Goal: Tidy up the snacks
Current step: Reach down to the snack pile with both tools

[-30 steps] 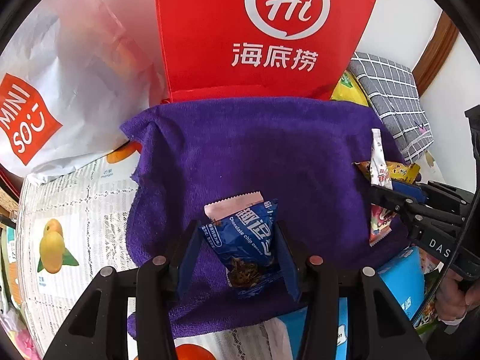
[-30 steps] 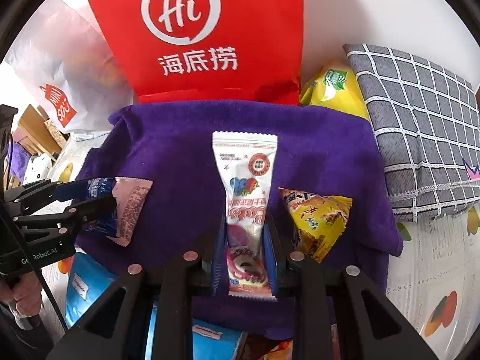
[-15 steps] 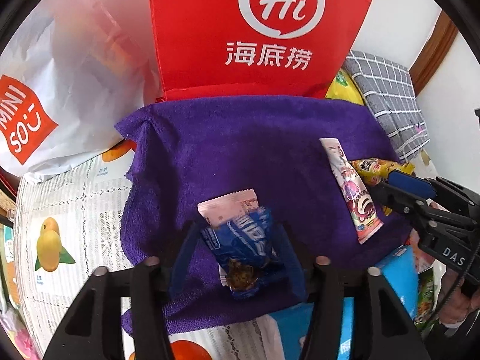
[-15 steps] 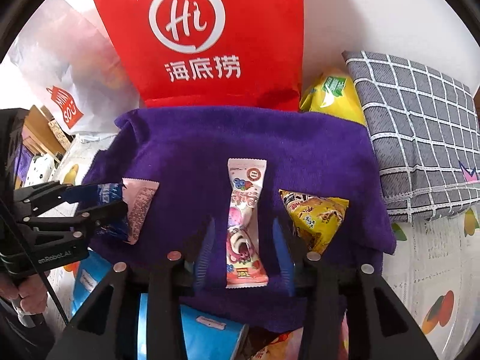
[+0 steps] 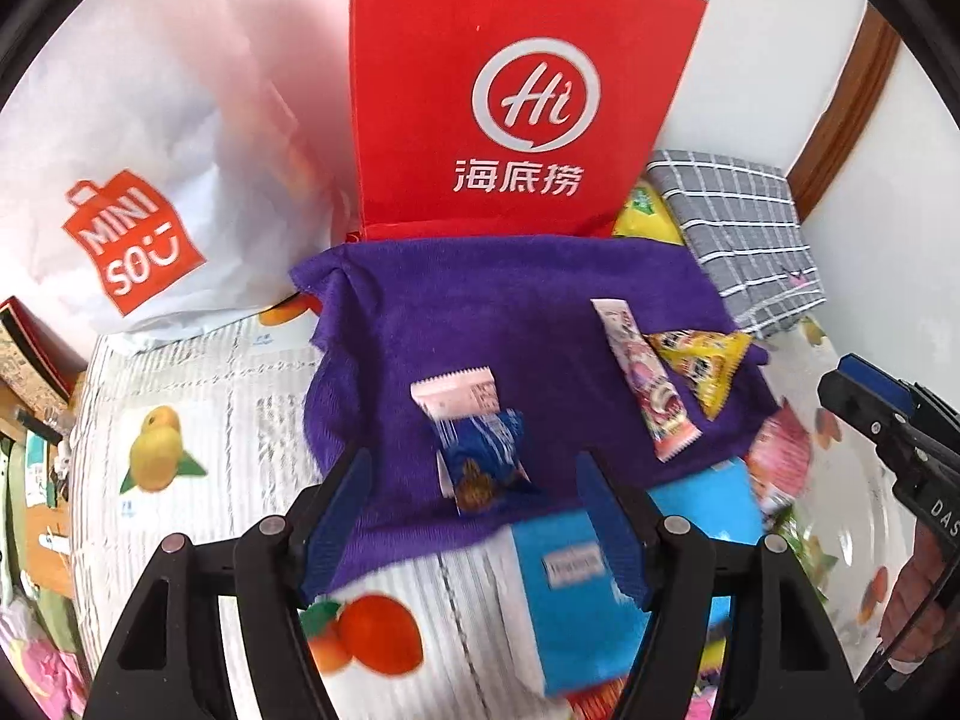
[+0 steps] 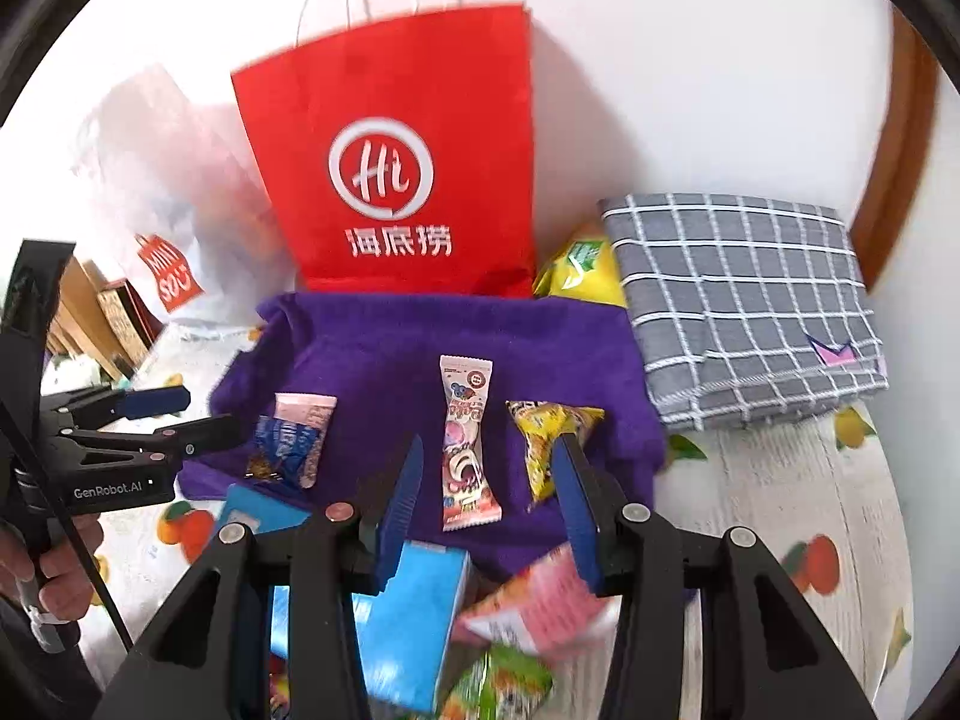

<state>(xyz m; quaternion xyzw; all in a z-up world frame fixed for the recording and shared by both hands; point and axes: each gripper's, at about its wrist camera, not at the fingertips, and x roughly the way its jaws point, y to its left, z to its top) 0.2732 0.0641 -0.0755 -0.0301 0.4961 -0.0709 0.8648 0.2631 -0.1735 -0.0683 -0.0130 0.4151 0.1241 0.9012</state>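
A purple towel lies in front of a red paper bag. On it rest a blue cookie pack overlapping a pink pack, a white-and-pink candy pack and a yellow triangular pack. My left gripper hovers above the blue pack with its jaws opening; the pads touch nothing. My right gripper hangs over the candy pack, jaws opening too, and the pack lies free on the towel. Each gripper also shows at the other view's edge: the left gripper and the right gripper.
The red paper bag and a white Miniso bag stand against the wall. A folded grey checked cloth and a yellow bag sit to the right. Blue boxes and loose snack packs crowd the near edge.
Both grippers opened, let go of their packs and drew back and up. The blue pack and the candy pack now lie on the towel.
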